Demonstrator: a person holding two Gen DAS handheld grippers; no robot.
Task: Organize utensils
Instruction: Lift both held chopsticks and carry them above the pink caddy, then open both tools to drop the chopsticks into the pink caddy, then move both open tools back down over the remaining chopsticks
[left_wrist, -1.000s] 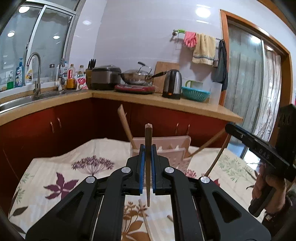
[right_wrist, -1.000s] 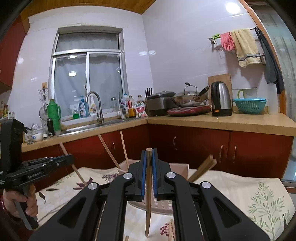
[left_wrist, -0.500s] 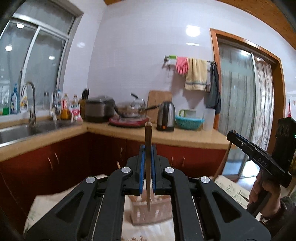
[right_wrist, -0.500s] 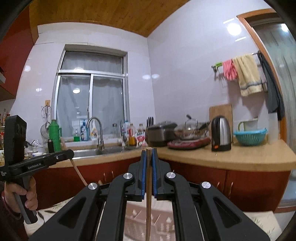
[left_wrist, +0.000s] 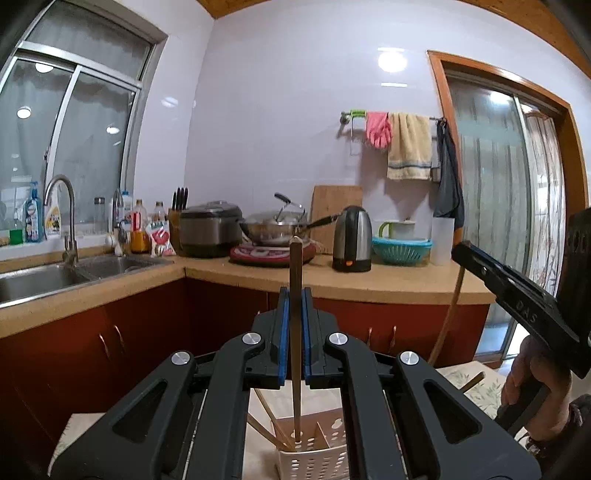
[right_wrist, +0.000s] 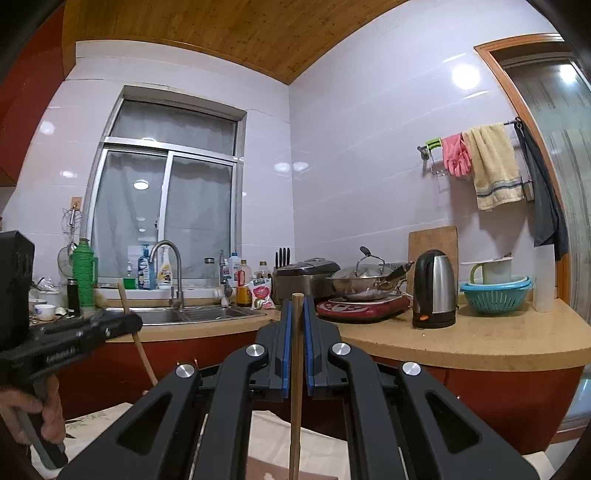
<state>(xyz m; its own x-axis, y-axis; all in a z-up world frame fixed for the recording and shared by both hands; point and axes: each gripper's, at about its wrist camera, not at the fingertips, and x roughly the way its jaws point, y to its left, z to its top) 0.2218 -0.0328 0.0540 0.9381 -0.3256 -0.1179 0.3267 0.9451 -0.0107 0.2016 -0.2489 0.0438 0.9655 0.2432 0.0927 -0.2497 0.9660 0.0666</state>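
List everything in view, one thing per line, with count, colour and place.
chopstick: two, brown, one upright in each gripper.
holder: one, white, on the table below, sticks in it.
tablecloth: one, cream with leaves, on the table.
sink: one, steel, under the window.
knife block: one, black handles, in the corner.
rice cooker: one, grey, on the counter.
wok: one, steel, on the red hob.
kettle: one, steel and black, right of the wok.
colander: one, teal, right of the kettle.
glove: pink, on the rail.
towel: one, beige, on the rail.
left gripper: shut on a chopstick.
right gripper: shut on a chopstick.
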